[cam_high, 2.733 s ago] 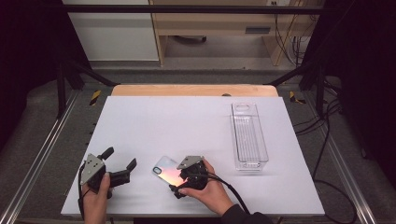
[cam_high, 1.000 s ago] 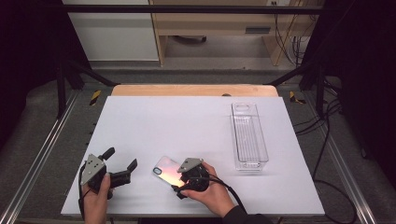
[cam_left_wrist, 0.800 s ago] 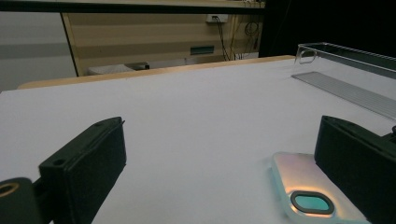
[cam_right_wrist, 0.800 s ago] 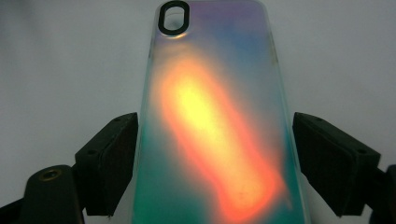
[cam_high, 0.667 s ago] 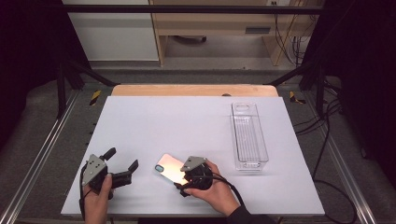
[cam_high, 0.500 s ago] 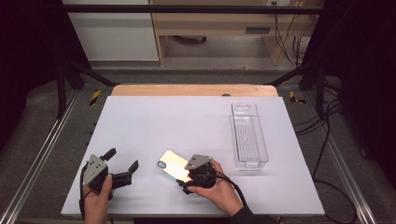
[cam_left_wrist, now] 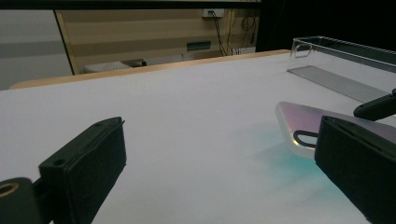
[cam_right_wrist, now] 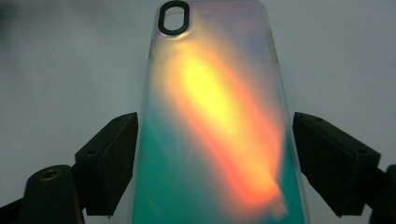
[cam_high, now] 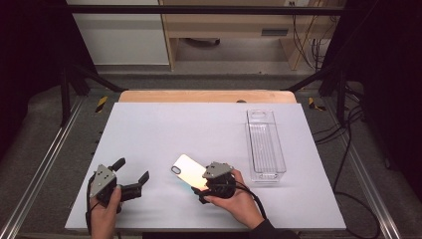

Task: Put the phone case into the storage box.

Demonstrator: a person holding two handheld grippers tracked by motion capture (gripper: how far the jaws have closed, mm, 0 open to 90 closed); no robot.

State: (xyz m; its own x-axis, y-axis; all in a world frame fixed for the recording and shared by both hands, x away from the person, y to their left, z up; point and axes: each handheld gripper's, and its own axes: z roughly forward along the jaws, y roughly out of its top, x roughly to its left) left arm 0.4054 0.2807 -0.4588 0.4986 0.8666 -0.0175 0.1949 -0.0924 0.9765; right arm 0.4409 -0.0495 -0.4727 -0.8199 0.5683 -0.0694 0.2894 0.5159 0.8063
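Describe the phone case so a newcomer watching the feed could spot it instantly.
Start at the white table and move to its near edge, left of the clear plastic tray. The phone case lies between the right gripper's jaws. It is a flat iridescent slab shimmering orange and teal, with a dark oval camera cutout at its far end.

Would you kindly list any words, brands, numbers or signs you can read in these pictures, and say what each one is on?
None can be read.
Phone case: iridescent back, no print or logo shows.
Clear plastic tray: no label shows.
Right gripper and left gripper: no markings visible.
Background cabinets: a small dark plate, too blurred to read.
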